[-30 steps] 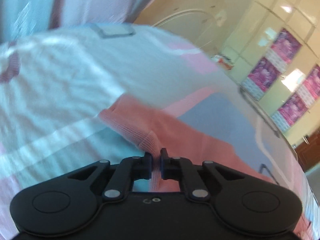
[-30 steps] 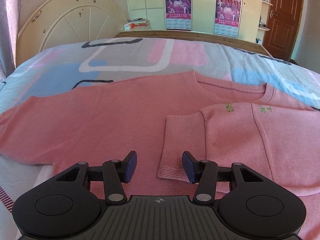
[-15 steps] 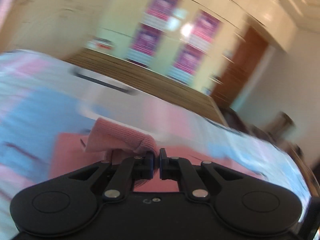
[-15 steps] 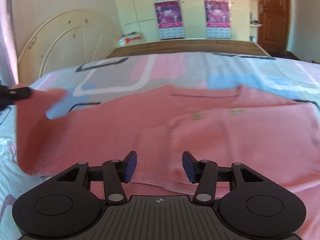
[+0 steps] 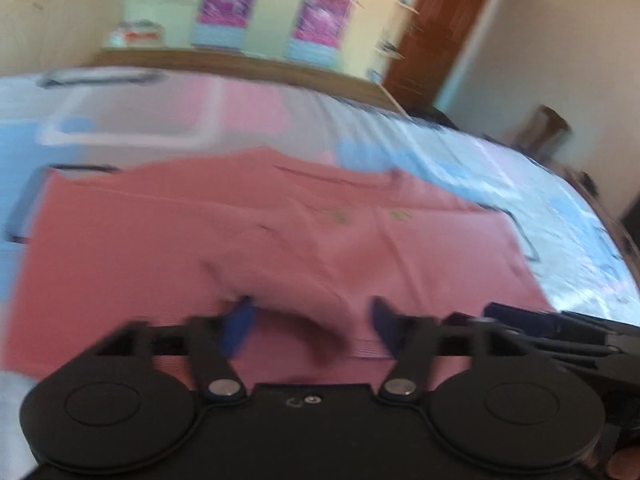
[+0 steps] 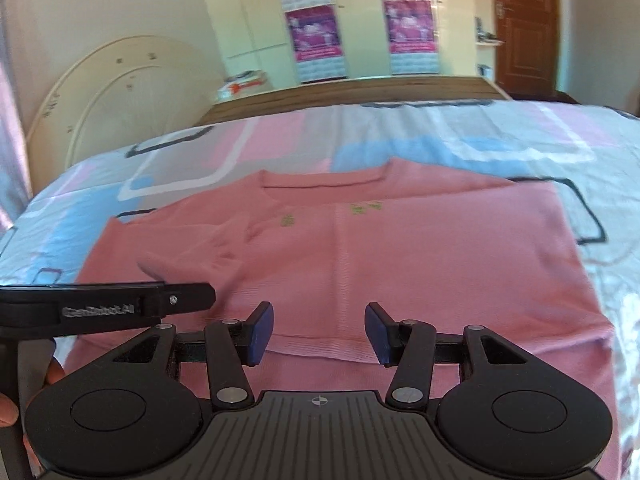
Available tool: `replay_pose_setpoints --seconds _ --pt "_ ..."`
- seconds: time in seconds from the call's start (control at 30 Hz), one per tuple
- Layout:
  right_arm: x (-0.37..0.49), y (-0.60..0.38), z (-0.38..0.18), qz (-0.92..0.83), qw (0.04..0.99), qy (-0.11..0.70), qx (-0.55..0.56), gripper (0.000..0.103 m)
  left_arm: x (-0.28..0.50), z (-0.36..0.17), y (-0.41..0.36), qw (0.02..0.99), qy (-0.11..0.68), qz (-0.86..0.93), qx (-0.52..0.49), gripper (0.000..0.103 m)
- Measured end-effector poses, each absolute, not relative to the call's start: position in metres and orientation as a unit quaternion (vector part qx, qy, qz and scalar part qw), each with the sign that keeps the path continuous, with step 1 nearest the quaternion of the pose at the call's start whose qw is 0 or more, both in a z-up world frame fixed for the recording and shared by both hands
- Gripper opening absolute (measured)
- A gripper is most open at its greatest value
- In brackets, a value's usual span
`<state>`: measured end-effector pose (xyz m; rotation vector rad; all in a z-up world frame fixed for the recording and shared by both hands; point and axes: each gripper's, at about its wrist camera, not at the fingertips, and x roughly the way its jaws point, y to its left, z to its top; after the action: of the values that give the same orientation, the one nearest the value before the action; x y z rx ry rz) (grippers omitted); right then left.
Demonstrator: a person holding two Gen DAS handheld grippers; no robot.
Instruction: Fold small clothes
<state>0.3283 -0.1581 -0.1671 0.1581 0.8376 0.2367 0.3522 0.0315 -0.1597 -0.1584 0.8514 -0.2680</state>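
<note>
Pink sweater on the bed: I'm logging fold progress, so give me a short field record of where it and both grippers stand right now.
garment: pink sweater, lying on the bedspread
sleeves: both folded in over the body
collar: at the far end, toward the wardrobe
left gripper: open, low over the left sleeve, holding nothing
right gripper: open, above the near hem, holding nothing
image quality: left wrist view blurred

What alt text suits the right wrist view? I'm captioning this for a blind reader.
A pink sweater lies on a patterned bedspread with both sleeves folded across its front. The open right gripper hovers over its near hem, and the left gripper reaches in from the left edge. Wardrobe doors with posters stand behind.
</note>
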Motion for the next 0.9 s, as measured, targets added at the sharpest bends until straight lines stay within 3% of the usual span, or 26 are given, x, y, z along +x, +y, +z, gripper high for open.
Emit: replay_pose_setpoints --seconds 0.17,0.47,0.63,0.67,0.8,0.9 --pt "0.329 -0.122 -0.167 0.169 0.904 0.39 0.05 0.06 0.337 -0.15 0.076 0.911 0.4 -0.075 -0.065 0.071" --pt "0.341 -0.059 -0.186 0.228 0.888 0.398 -0.027 0.06 0.308 -0.174 0.145 0.894 0.438 0.023 -0.088 0.07" --pt "0.35 -0.046 -0.205 0.215 0.886 0.406 -0.065 0.06 0.304 -0.187 0.161 0.893 0.442 0.044 -0.076 0.064" --pt "0.351 -0.046 -0.208 0.211 0.885 0.409 -0.068 0.058 0.306 -0.188 0.161 0.894 0.439 0.046 -0.07 0.062" --pt "0.357 -0.051 -0.213 0.201 0.888 0.409 -0.06 0.022 0.319 -0.19 0.156 0.906 0.418 0.051 -0.044 0.052" --pt "0.357 -0.058 -0.206 0.203 0.893 0.4 -0.039 0.014 0.323 -0.193 0.152 0.914 0.401 0.055 -0.024 0.039"
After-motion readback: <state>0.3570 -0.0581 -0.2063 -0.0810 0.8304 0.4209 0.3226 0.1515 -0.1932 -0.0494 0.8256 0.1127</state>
